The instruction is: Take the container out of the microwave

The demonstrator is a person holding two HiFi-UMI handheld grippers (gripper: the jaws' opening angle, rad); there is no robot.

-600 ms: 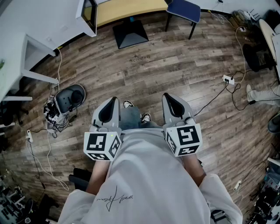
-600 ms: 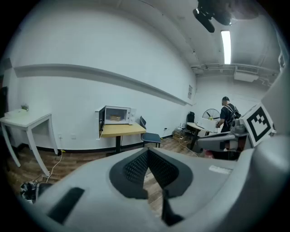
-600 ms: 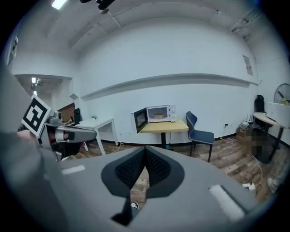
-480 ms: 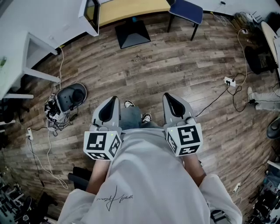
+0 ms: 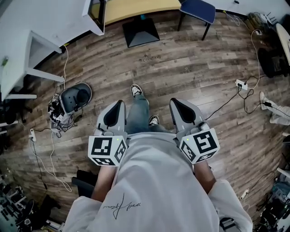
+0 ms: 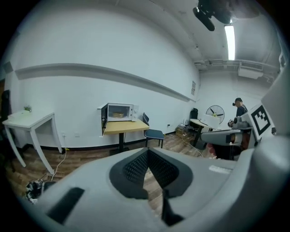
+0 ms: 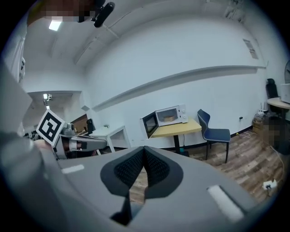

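Observation:
The white microwave [image 6: 118, 112] stands far off on a yellow table [image 6: 124, 128], its door [image 6: 104, 118] swung open to the left. A round tan container [image 6: 117, 115] sits inside. From the right gripper view the microwave [image 7: 171, 115] and container [image 7: 169, 118] look just as distant. Seen from the head, only the open door [image 5: 97, 11] shows at the top edge. My left gripper [image 5: 118, 103] and right gripper [image 5: 174, 100] are held at the person's waist, both shut and empty. In each gripper view the pads meet at the tip, left gripper [image 6: 147, 152], right gripper [image 7: 144, 149].
A blue chair [image 5: 197, 9] stands right of the yellow table, whose black base [image 5: 140, 31] rests on the wood floor. A white table [image 5: 27, 54] is at left. A grey device with cables [image 5: 74, 97] and a power strip [image 5: 239, 84] lie on the floor. Another person [image 6: 239, 106] stands at far right.
The person's foot has stepped forward and the floor has slid down the head view, toward the microwave. Both grippers stay shut at the waist.

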